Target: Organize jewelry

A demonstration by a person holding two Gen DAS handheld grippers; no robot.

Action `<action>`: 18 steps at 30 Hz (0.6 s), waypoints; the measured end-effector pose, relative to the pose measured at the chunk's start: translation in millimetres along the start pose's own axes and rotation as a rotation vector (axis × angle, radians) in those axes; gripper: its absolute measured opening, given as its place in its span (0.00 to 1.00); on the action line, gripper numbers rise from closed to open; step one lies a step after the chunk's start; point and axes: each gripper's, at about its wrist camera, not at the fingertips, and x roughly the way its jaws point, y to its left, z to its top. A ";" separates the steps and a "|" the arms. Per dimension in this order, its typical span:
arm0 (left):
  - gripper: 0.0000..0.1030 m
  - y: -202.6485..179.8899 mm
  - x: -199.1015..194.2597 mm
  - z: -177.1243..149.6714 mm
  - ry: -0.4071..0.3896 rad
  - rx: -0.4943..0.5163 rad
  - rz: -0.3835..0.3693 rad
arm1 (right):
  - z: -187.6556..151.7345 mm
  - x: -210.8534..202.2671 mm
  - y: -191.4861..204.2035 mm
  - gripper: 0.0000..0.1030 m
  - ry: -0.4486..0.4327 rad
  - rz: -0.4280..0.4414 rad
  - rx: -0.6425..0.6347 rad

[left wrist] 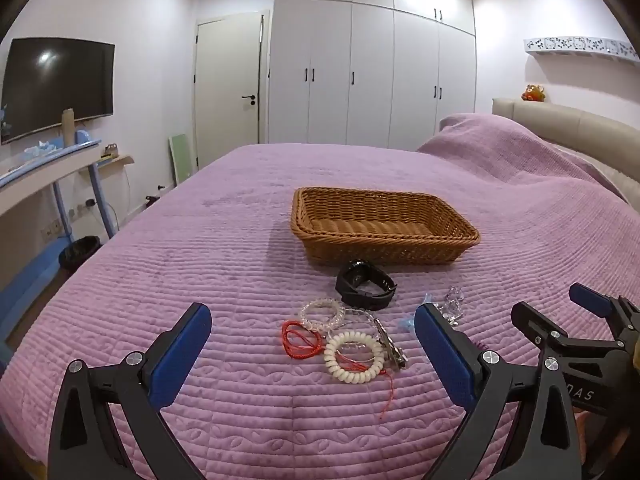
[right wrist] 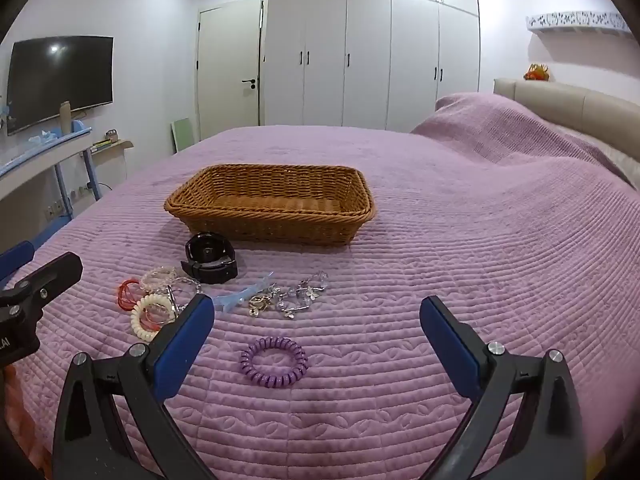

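Left gripper point(left wrist: 312, 344): fingers point(left wrist: 182, 350) standing wide apart, gripping nothing, hovering over the near cluster.
Right gripper point(right wrist: 316, 344): fingers point(right wrist: 186, 346) also spread wide and empty, hovering above the purple coil point(right wrist: 274, 361).
Basket point(right wrist: 272, 210): sitting empty on the bed point(right wrist: 460, 264), beyond the jewelry.
Jewelry: all lying loose on the quilt; watch point(right wrist: 210, 259) just before the basket, cream coil point(left wrist: 354, 357), red cord point(left wrist: 300, 338) and bead bracelet point(left wrist: 322, 314) touching or overlapping, silver chains point(right wrist: 292, 294) in a tangle.
Risk, tangling: judging that a grab at the cream coil is likely dragging the red cord and the metal clip point(left wrist: 390, 346) along, since they are lying across each other.
Risk, quilt: soft ribbed cover is giving under pressure; low fingers may be pinching fabric instead of a thin chain.
Risk, collision: the grippers are working close side by side; reaching for the middle items together may be knocking them into each other.
Risk, drop: coils are springy and may be popping out of a shallow pinch on the way to the basket.
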 end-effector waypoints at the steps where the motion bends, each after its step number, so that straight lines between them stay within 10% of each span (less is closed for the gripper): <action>1: 0.98 -0.1 0.5 -0.3 0.002 0.002 0.001 | 0.5 0.7 -0.4 1.00 0.001 0.001 0.003; 18: 0.98 2.6 5.2 -3.1 0.023 -0.009 -0.009 | -1.4 9.0 -1.3 1.00 0.016 0.006 0.006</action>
